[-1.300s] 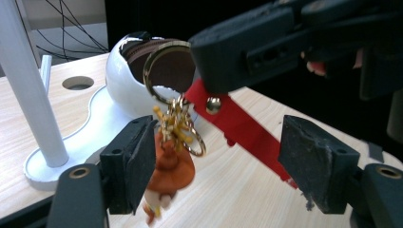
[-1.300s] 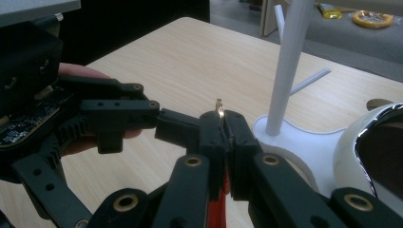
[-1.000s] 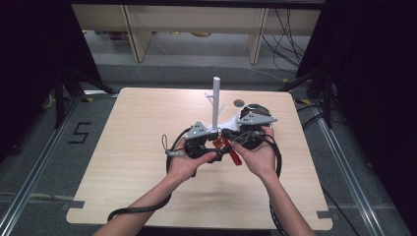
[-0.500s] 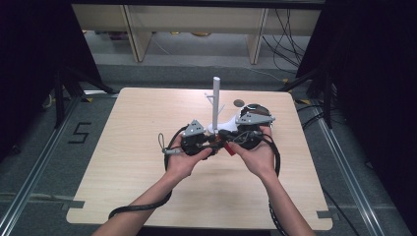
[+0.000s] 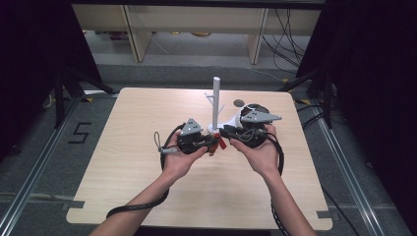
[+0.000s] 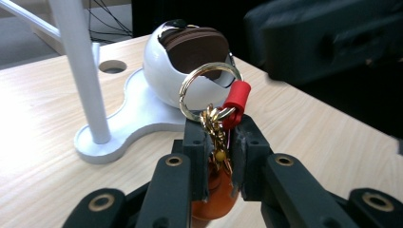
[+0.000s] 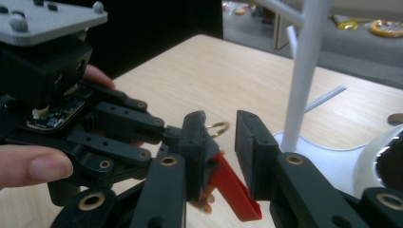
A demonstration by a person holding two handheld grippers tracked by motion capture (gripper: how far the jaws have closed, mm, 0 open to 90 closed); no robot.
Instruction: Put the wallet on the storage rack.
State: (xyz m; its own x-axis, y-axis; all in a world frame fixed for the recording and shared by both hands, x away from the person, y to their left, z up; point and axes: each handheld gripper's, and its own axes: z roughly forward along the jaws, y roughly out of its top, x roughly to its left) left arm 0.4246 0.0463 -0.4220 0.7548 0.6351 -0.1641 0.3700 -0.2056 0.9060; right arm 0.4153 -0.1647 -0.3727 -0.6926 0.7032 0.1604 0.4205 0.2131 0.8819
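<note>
Clamping the keychain (image 6: 216, 126) above the tabletop (image 5: 123, 182), the left tool (image 6: 219, 142) has just closed on its gold clasp below the ring. The right tool (image 7: 221, 137) has just been opening, its jaws parted around the red strap. Beyond stands the white stand (image 5: 216, 101).

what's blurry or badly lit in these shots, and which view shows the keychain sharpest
Left gripper view: the keychain is sharp and evenly lit, clamped in the left gripper, while the dark right gripper behind is out of focus. Right gripper view: the red strap is soft and the shelves behind blurred. High view: the table is bright, its surroundings nearly black.
</note>
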